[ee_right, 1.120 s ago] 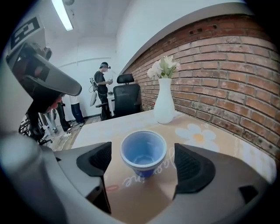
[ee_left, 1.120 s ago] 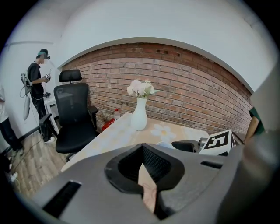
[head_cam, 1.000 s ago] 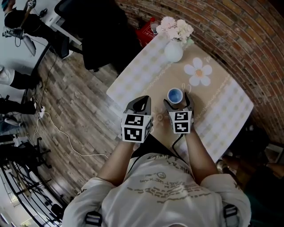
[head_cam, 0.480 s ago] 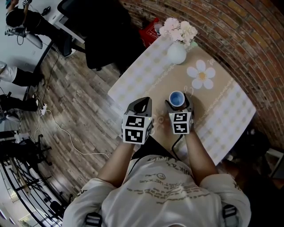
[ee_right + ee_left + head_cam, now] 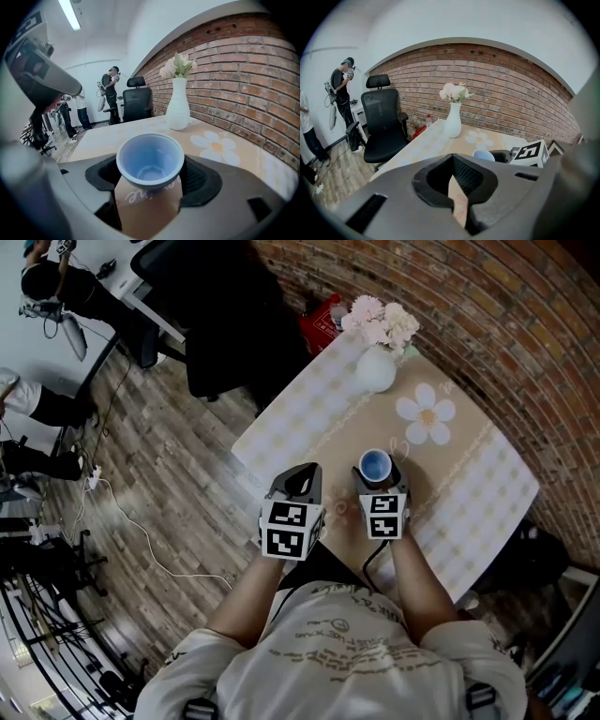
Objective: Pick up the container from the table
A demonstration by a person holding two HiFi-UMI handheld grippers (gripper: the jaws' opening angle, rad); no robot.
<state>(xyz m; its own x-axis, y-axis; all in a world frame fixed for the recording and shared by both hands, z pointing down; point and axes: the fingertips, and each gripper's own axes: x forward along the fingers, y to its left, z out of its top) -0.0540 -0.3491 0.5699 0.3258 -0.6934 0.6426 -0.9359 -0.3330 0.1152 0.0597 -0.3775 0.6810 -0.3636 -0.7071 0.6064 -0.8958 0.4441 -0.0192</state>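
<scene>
Hardly anything's moved in the last second apart from the right claw's jaws, which have just been closing in a touch. On the left, the person's left claw (image 5: 298, 476) hangs over the near edge of the pale checked, flower-print counter (image 5: 478, 484), angled down, jaws together and empty. The right claw (image 5: 379, 471) tilts down the same way. Its jaws are wide, and the small pale-blue plastic cup-shaped container (image 5: 150, 161) sits on the counter between the pads, which don't look to be squeezing it. Seems the grab has only just started, with no lift yet.
</scene>
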